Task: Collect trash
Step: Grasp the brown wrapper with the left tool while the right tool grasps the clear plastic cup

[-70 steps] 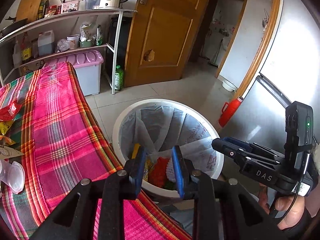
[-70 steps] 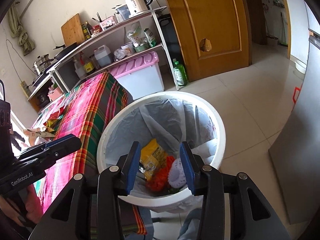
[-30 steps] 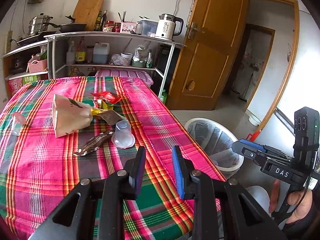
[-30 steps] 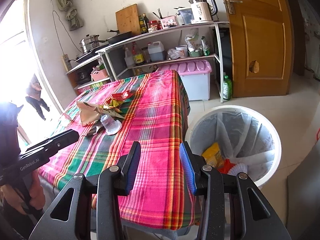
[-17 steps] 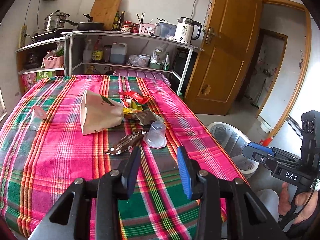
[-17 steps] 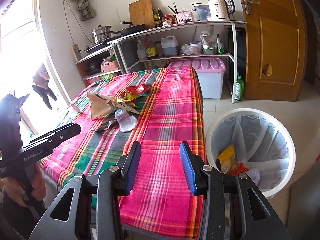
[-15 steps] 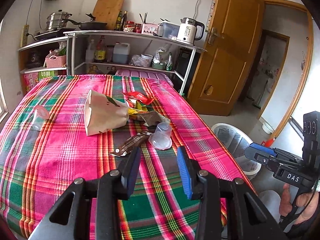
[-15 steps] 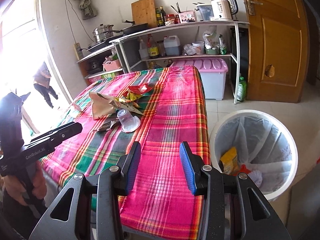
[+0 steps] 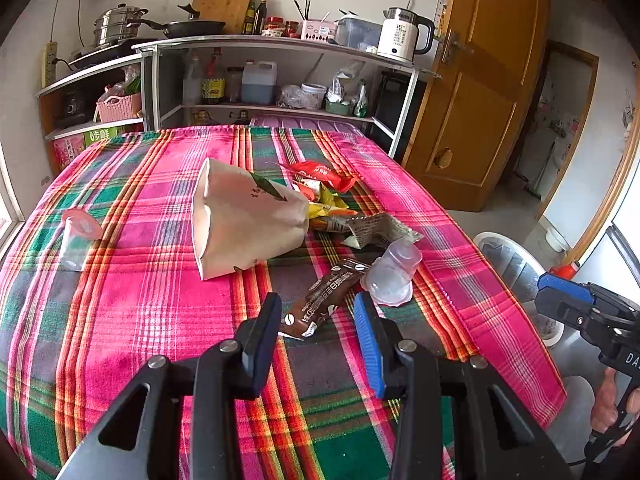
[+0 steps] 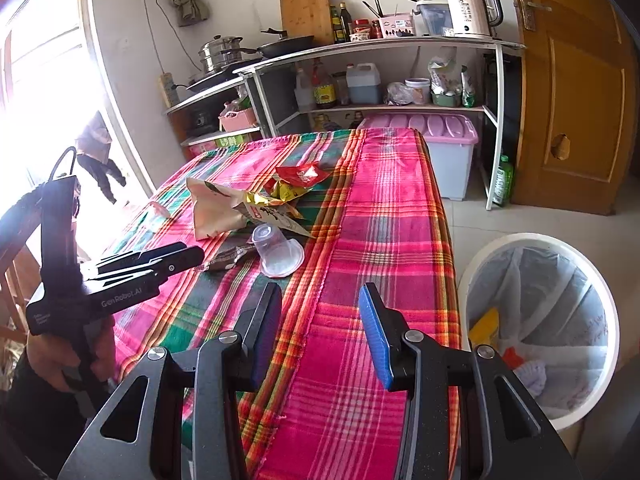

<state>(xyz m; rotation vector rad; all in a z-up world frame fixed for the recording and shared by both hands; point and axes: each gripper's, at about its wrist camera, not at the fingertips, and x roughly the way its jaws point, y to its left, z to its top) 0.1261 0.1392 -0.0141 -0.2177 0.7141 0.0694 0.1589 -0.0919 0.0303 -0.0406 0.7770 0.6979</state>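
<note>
The left gripper (image 9: 316, 320) hangs over the near part of the tabletop (image 9: 132, 312), which is covered in a pink and green plaid cloth. Its jaws have just been opening and now stand apart with nothing between them. Just beyond its tips lies a brown snack wrapper (image 9: 324, 300), and touching that wrapper's right end is a clear plastic cup (image 9: 390, 274) tipped on its side. Farther back sits a pale paper bag (image 9: 244, 220) lying on its side, with a heap of red and yellow wrappers (image 9: 324, 188) at its right. Another clear cup (image 9: 78, 238) lies alone near the left edge.

The right gripper (image 10: 320, 320) is released too, jaws apart and empty, over the near right part of the cloth. On the floor to the right of the tabletop stands a white bin (image 10: 600, 300) lined with a bag, with some trash inside.
</note>
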